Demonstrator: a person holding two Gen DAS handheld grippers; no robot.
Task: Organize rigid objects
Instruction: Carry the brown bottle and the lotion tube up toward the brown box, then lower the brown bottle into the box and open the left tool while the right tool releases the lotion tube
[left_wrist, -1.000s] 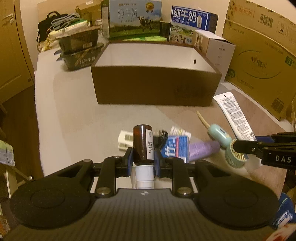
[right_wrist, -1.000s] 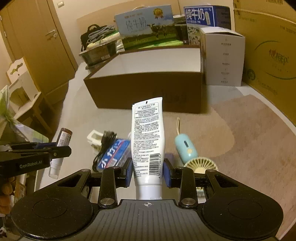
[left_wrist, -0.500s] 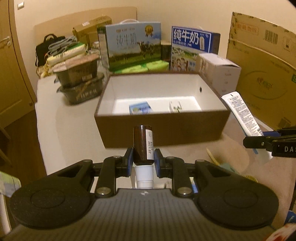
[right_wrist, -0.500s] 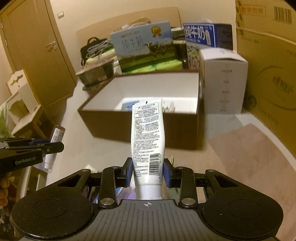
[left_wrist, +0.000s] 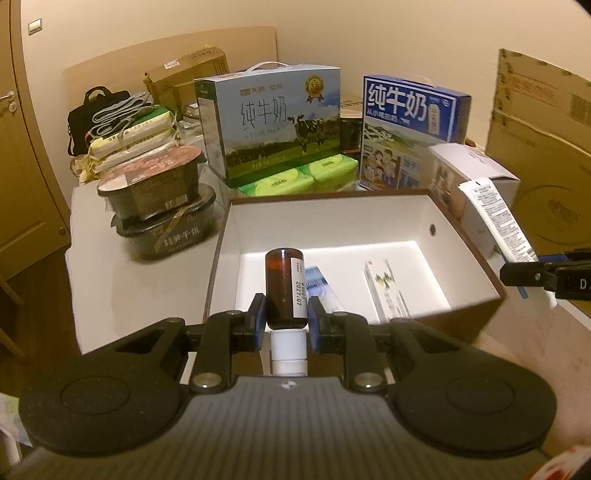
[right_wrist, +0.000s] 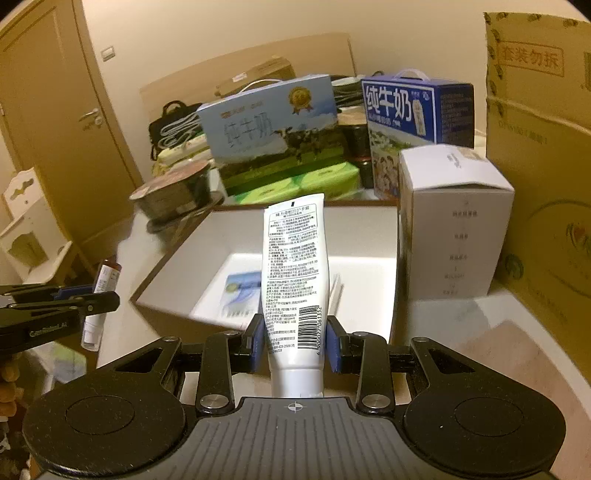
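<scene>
My left gripper (left_wrist: 284, 320) is shut on a brown glass bottle (left_wrist: 285, 286) with a white cap, held above the near edge of the open brown box (left_wrist: 476, 325). My right gripper (right_wrist: 295, 339) is shut on a white tube (right_wrist: 293, 273), also over the near edge of the brown box (right_wrist: 162, 315). Two small cartons lie on the white floor of the box: a blue one (left_wrist: 325, 291) and a white one (left_wrist: 386, 291). The right gripper and its tube (left_wrist: 496, 221) show at the right of the left wrist view; the left gripper with the bottle (right_wrist: 101, 295) shows at the left of the right wrist view.
Behind the brown box stand two milk cartons (left_wrist: 277, 122) (left_wrist: 406, 125), green packs (left_wrist: 295, 179), stacked black bowls (left_wrist: 159, 206) at left, and a white box (right_wrist: 454, 225) at right. Large cardboard boxes (right_wrist: 539, 155) line the right side. A door (right_wrist: 48, 122) is at far left.
Both grippers rose and moved forward from the loose items on the table to the box, so its inside with the two cartons now shows. Each kept its grip.
</scene>
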